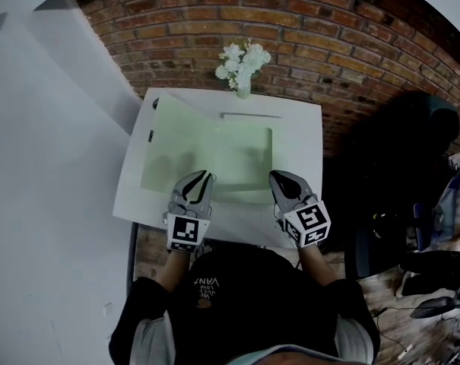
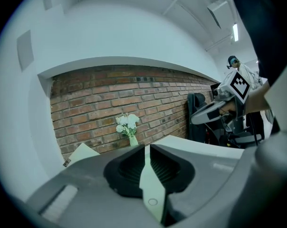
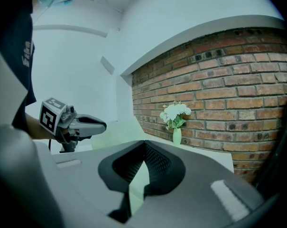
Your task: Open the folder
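A pale green folder (image 1: 207, 154) lies flat on the white table (image 1: 302, 128). Both grippers sit at its near edge. In the head view my left gripper (image 1: 203, 176) is at the folder's near left part and my right gripper (image 1: 278, 175) at its near right corner. In the left gripper view the left gripper (image 2: 146, 152) is shut, with a thin green sheet of the folder (image 2: 151, 189) pinched between its pads. In the right gripper view the right gripper (image 3: 143, 145) is likewise shut on a green edge of the folder (image 3: 136, 180).
A small vase of white flowers (image 1: 242, 67) stands at the table's far edge against the brick wall (image 1: 328, 29). A dark chair (image 1: 412, 128) stands right of the table, with cables and gear on the floor behind it. A white wall runs along the left.
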The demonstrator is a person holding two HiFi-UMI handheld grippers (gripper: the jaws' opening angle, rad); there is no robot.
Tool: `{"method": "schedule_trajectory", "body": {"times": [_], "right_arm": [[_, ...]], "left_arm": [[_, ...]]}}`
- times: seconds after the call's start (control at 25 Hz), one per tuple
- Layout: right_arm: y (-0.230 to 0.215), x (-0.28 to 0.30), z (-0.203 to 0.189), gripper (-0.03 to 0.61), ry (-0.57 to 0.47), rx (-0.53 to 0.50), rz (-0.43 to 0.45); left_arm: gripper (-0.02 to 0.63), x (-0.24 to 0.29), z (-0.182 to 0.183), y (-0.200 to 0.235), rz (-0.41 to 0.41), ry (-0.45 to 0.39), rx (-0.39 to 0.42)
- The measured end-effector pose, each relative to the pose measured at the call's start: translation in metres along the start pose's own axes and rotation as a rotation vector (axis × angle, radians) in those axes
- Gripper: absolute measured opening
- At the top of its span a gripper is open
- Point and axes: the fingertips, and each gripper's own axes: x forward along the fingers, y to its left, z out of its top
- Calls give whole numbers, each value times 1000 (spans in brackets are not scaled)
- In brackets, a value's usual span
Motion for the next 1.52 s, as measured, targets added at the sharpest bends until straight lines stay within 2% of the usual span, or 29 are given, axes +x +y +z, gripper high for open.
{"method": "schedule_trajectory", "body": {"times": [0.24,0.72,1.52], "right_arm": [[3,2,-4,-5,9,10,24],[2,5,-13,-5,51,-10,56],[3,7,-14,-3,71,-39,84]], "left_arm": [[2,2,-1,-6,-11,9,-24],[2,9,-3,-23,-41,18,-64],[2,7,-4,-23,-20,30,-87]]}}
